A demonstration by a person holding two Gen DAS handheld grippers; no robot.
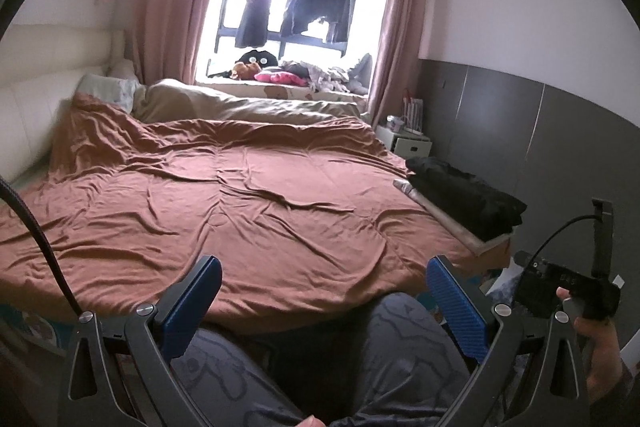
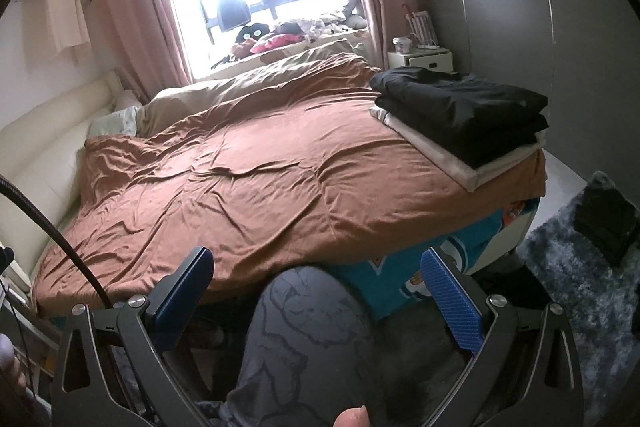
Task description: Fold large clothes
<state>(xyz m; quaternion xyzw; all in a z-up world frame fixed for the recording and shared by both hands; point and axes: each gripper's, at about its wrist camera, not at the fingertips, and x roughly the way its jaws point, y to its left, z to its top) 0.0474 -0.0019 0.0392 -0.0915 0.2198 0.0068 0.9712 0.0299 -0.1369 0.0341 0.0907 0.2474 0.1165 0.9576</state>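
Note:
A stack of folded clothes, black garments (image 2: 464,107) on top of a pale folded piece (image 2: 460,159), lies at the right near corner of the bed; the left wrist view shows the black garments (image 1: 468,195) at the bed's right edge. A rumpled brown duvet (image 1: 240,195) covers the bed (image 2: 260,163). My left gripper (image 1: 324,275) is open, held over the person's patterned grey trouser legs (image 1: 400,355) at the bed's near edge, nothing between its fingers. My right gripper (image 2: 316,267) is open too, above one knee (image 2: 304,311), holding nothing. The right gripper's body (image 1: 568,287) shows in a hand at the far right of the left wrist view.
A white headboard (image 2: 44,139) runs along the left. A windowsill (image 1: 304,79) holds soft toys and crumpled clothes, with dark clothes hanging in the window. A white bedside cabinet (image 2: 420,61) stands at the far right. A shaggy grey rug (image 2: 576,275) with a dark item lies right of the bed.

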